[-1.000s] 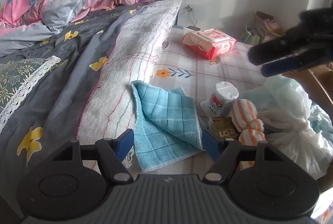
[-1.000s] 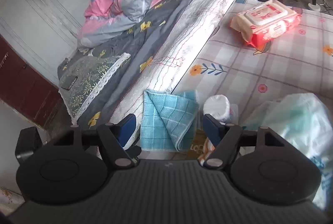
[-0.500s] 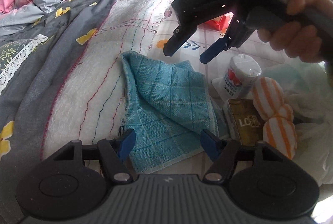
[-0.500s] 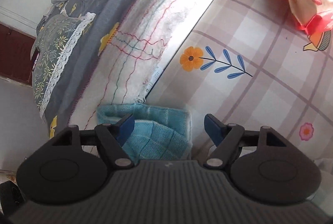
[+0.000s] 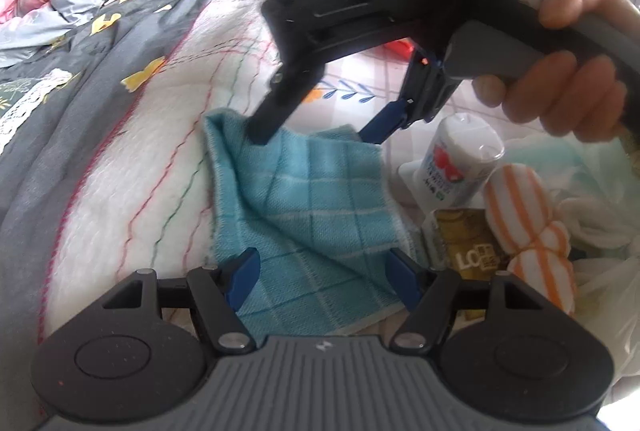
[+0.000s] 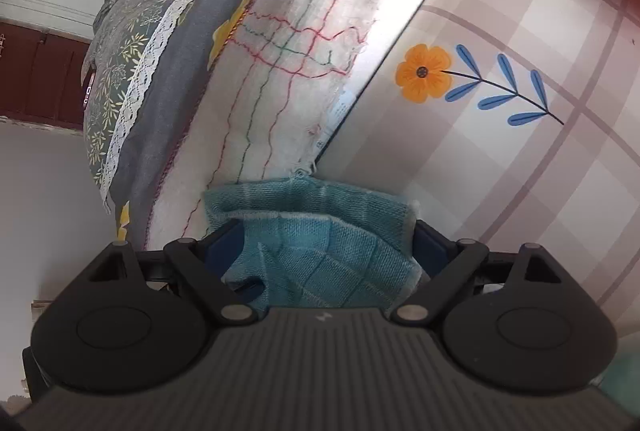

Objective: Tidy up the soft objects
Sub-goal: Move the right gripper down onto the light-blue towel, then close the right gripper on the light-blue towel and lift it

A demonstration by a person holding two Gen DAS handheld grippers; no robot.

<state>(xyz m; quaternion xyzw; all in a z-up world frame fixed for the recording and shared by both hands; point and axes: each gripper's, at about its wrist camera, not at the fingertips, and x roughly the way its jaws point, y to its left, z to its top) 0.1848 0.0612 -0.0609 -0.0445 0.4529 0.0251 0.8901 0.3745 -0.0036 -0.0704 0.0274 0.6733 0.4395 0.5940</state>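
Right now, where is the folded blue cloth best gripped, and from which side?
Grip the blue cloth at its far edge, from above: that edge lies raised against the white quilt, and the open right tongs already straddle it. Both its near corners lie flat between the left tongs.

The near edge of the folded teal checked cloth [image 5: 320, 219] is covered by the left gripper's body, and its far edge by the right gripper [image 5: 312, 133]. The gold printed packet [image 5: 470, 243] is partly hidden behind the orange-and-white striped soft pieces [image 5: 532, 231]; its lettering cannot be read in full. The red wet-wipe pack [image 5: 398, 49] is almost wholly blocked. The white plastic bag [image 5: 608, 295] is cut off at the right edge.
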